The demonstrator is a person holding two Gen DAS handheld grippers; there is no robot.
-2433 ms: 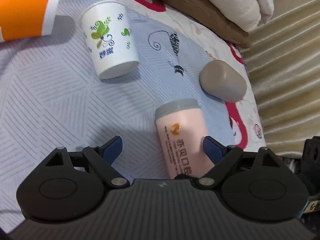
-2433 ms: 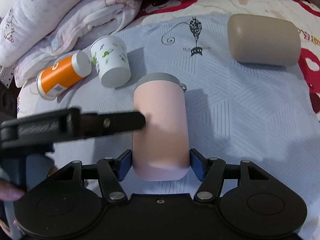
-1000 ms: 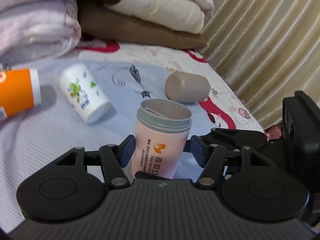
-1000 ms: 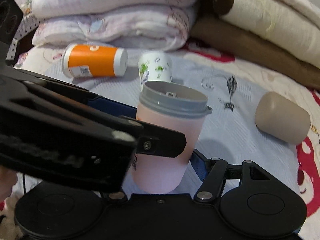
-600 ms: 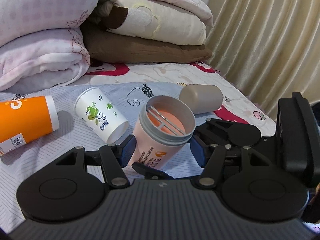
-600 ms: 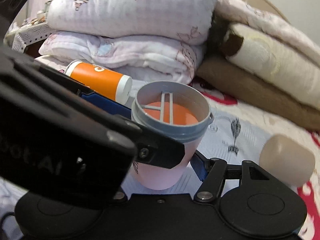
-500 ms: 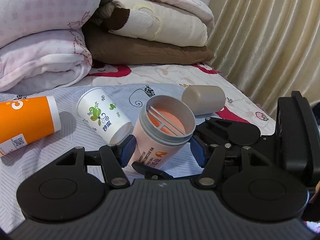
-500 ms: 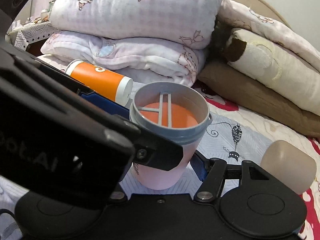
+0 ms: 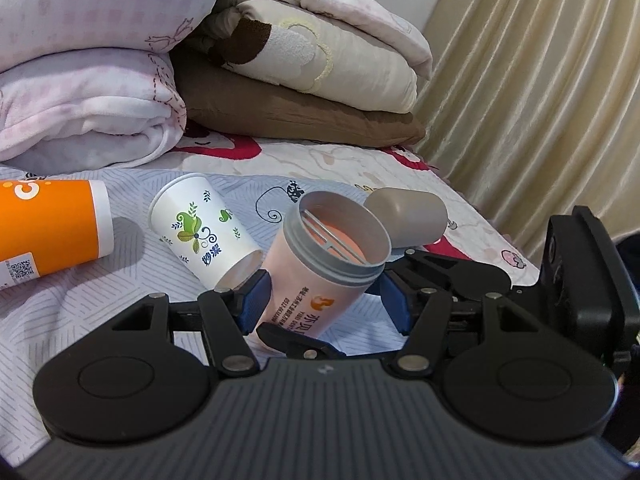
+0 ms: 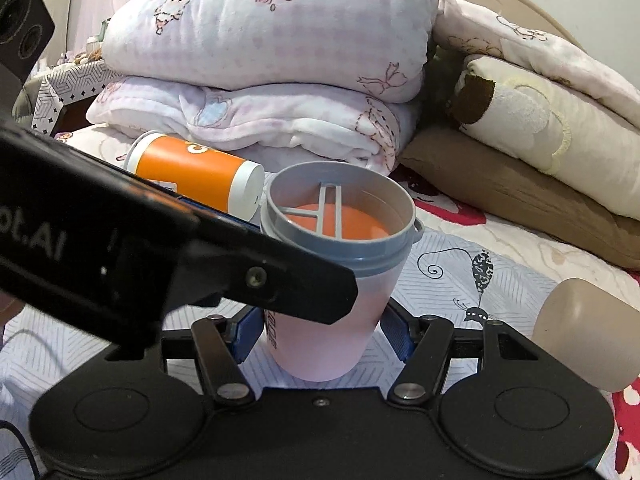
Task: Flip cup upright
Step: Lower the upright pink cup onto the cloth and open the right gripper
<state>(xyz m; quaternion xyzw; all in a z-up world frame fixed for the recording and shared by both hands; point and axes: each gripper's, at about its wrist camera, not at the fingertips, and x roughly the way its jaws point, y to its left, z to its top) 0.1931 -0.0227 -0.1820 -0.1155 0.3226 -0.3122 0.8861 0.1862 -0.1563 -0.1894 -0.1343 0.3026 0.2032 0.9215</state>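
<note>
A pink cup with a grey threaded rim (image 9: 320, 280) stands mouth-up on the bed sheet, tilted in the left wrist view and near upright in the right wrist view (image 10: 332, 280). Its inside is orange with a grey cross strainer. My left gripper (image 9: 324, 300) straddles the cup; its left pad touches the wall, the right pad stands a little off. My right gripper (image 10: 324, 332) holds the cup's lower body between its blue pads. The left gripper's black arm (image 10: 160, 256) crosses in front of the cup in the right wrist view.
A white paper cup with green leaves (image 9: 200, 232) lies on its side just left of the pink cup. An orange cup (image 9: 48, 232) lies further left. A taupe cup (image 9: 408, 212) lies to the right. Folded blankets (image 9: 160, 60) stack behind. A curtain (image 9: 540, 100) hangs at the bed's right edge.
The pink cup lay on its side and has been raised mouth-up between both grippers. In the last half second both views shifted only slightly.
</note>
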